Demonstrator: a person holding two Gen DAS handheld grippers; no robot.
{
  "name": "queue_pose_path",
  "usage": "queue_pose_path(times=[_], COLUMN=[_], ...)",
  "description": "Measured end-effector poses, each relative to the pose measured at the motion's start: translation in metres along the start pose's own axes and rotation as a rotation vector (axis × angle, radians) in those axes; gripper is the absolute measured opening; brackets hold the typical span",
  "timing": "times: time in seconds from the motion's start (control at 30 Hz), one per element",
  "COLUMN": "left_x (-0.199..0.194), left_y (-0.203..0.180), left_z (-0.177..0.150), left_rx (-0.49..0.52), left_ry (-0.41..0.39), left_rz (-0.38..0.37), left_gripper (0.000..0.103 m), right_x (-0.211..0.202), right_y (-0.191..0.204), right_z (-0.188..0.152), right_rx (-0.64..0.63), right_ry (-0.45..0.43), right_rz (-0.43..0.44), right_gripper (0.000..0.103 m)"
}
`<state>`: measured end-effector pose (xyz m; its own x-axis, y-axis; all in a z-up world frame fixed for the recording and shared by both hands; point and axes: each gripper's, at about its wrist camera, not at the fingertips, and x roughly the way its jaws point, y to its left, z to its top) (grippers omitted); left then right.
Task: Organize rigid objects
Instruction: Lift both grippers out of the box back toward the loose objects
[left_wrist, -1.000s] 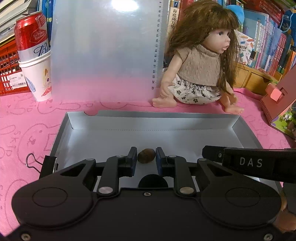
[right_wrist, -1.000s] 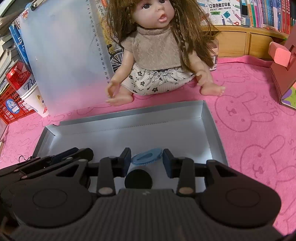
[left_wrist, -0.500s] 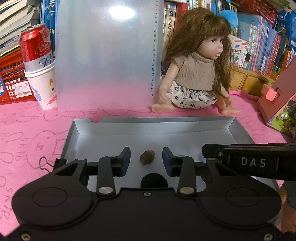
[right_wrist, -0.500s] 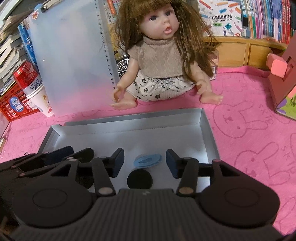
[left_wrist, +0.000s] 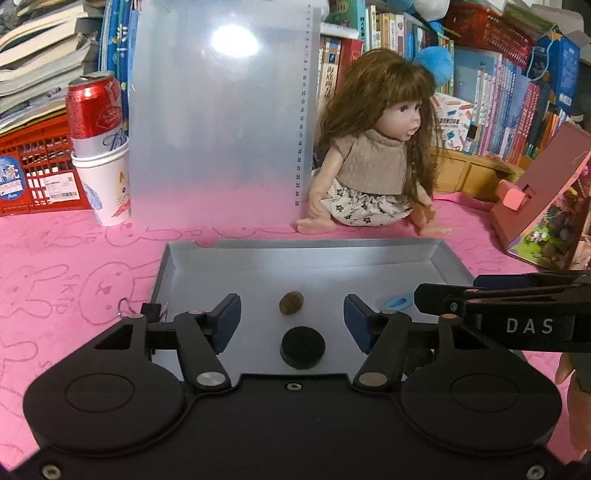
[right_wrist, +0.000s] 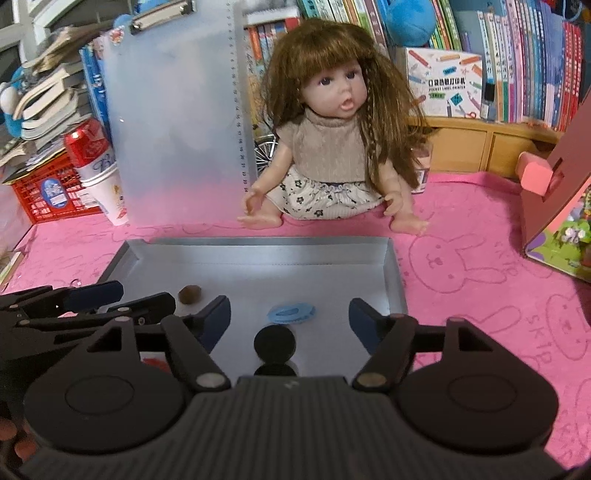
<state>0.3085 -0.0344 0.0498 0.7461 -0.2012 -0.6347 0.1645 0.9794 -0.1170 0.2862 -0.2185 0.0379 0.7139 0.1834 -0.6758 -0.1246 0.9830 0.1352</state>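
Observation:
A shallow silver box lies open on the pink cloth. On its floor rests a small brown nut, straight ahead of my left gripper. The left jaws are opening, and the nut lies loose, clear of both pads. A blue oval lid lies flat on the floor of the box, in front of my right gripper. The right jaws are opening wide too, with nothing pressed between them. The nut shows left of the lid, beside the left gripper's fingers. The lid peeks out beside the right gripper's fingers.
A long-haired doll sits just behind the box, next to a frosted clipboard standing upright. A red can in a white paper cup and a red crate stand at the left. A pink cardboard house is at the right, with bookshelves behind.
Both grippers went from shut on their items to open. The nut and the blue lid now lie free on the box floor. Both grippers have drawn back and up.

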Motion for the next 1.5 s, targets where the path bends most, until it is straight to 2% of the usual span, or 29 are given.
queue_pose_path(times=[0.53,0.87,1.17,1.5], left_x=[-0.08,-0.119,-0.145,-0.17], left_y=[-0.006,-0.017,-0.014,-0.017], left_z=[-0.039,-0.061,-0.094,-0.141], left_rx=[0.055,0.107,0.132,0.196], left_ry=[-0.1,-0.162,-0.165,-0.12], left_rz=[-0.078,-0.112,-0.115,-0.136], left_gripper=[0.072,0.077,0.077,0.077], right_x=[-0.061,-0.092,-0.113,-0.129], right_y=[-0.003,0.015,0.022,0.017], right_z=[-0.029,-0.041,-0.069,-0.112], right_rx=[-0.025,-0.112,-0.226,-0.318], right_ry=[-0.106,-0.186,-0.208,-0.198], right_rz=[0.101,0.141,0.154,0.14], right_gripper=[0.094,0.099,0.101,0.101])
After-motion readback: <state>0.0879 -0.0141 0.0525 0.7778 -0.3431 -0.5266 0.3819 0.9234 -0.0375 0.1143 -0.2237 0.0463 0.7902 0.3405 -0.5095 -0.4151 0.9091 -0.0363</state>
